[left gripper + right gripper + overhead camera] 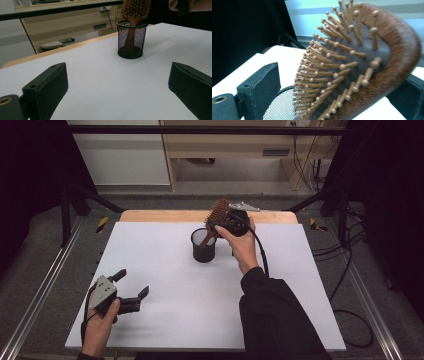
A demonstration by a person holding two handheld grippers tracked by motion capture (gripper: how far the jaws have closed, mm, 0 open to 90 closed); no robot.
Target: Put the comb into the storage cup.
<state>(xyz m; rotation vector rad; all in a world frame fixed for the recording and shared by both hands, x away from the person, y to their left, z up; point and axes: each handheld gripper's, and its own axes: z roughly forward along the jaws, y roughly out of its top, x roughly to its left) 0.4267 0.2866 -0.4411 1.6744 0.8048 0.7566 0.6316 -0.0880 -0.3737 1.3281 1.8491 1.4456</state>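
brush (218,212) handle down in the mesh cup (203,246), table's 12 o'clock | right gripper (220,222) jaws wide around brush head, grip unclear | left gripper (131,287) wide open, empty, 7 o'clock

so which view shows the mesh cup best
The left gripper view: the whole black mesh cup stands unobstructed, hairbrush handle inside. The high view shows it small, from above; the right gripper view catches just its rim behind the bristles.
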